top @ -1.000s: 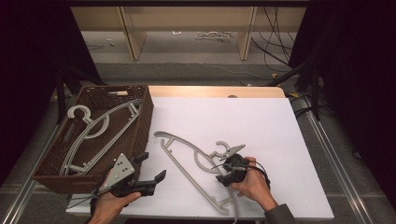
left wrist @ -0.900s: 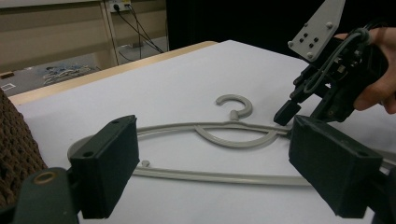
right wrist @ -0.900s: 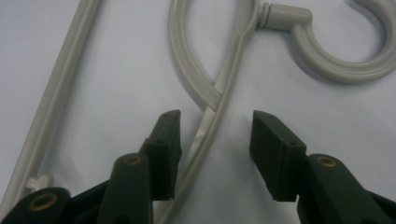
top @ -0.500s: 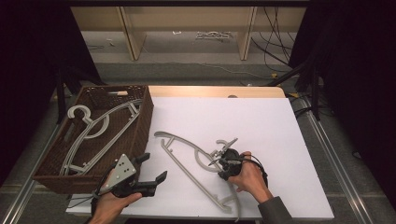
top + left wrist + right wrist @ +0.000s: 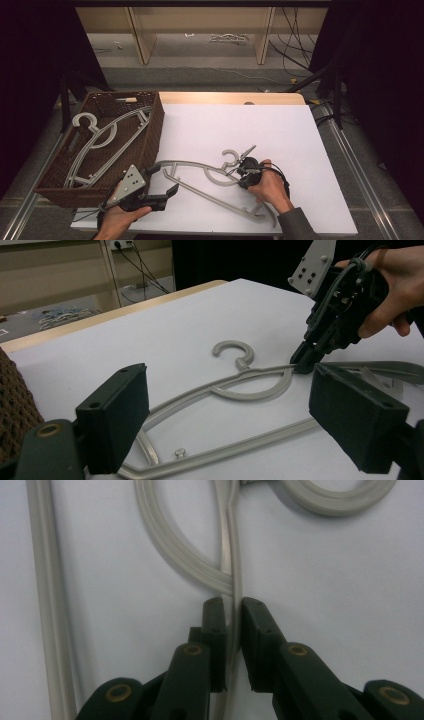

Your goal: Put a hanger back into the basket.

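**Right jaws on the hanger, left jaws wide**

While my right gripper [image 5: 231,605] points down at the counter, its jaws are pinched onto a thin arm of the grey hanger [image 5: 210,182], just below the spot where the curved inner bar joins it. The right gripper view has that arm running straight up between the two black pads toward the hook. From the high view my right hand [image 5: 267,182] wraps the gripper near the middle of the white counter [image 5: 280,125], and the hanger lies flat there, its hook toward the far side and its long bar slanting to the near edge.

My left gripper [image 5: 162,187] sits at the near left, jaws spread well apart and holding nothing, just beside the hanger's left end.

Left of that stands a brown wicker basket [image 5: 150,135] with more grey hangers [image 5: 100,140] lying inside.
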Demonstrator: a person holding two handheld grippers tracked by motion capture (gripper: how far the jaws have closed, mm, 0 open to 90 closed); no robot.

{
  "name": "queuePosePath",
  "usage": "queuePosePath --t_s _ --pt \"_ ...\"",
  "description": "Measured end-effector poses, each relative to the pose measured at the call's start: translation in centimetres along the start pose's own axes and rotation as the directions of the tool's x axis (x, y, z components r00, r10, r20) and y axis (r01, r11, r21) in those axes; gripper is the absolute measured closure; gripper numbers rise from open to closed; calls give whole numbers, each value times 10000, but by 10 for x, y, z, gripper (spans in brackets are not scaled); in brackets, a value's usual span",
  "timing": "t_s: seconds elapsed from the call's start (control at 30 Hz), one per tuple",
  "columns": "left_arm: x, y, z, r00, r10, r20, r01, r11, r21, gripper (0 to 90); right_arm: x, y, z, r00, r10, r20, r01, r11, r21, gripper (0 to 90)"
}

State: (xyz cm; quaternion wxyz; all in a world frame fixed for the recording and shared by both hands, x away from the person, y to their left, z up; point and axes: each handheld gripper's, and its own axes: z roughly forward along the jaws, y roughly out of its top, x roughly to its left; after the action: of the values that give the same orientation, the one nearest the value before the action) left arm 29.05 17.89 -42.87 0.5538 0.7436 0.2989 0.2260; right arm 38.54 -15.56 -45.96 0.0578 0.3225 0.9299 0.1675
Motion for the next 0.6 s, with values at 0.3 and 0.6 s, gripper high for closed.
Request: queuePosePath --t_s 0.3,0.6 --pt "-1 6 22 9988 417 237 -432 9969 653 191 4 -6 -18 9909 -1268 452 1290 9904 -498 815" --pt "-15 19 76 9925 1134 461 -1211 9641 2365 280 12 -9 -44 9756 -1960 985 2049 9746 -903 817"
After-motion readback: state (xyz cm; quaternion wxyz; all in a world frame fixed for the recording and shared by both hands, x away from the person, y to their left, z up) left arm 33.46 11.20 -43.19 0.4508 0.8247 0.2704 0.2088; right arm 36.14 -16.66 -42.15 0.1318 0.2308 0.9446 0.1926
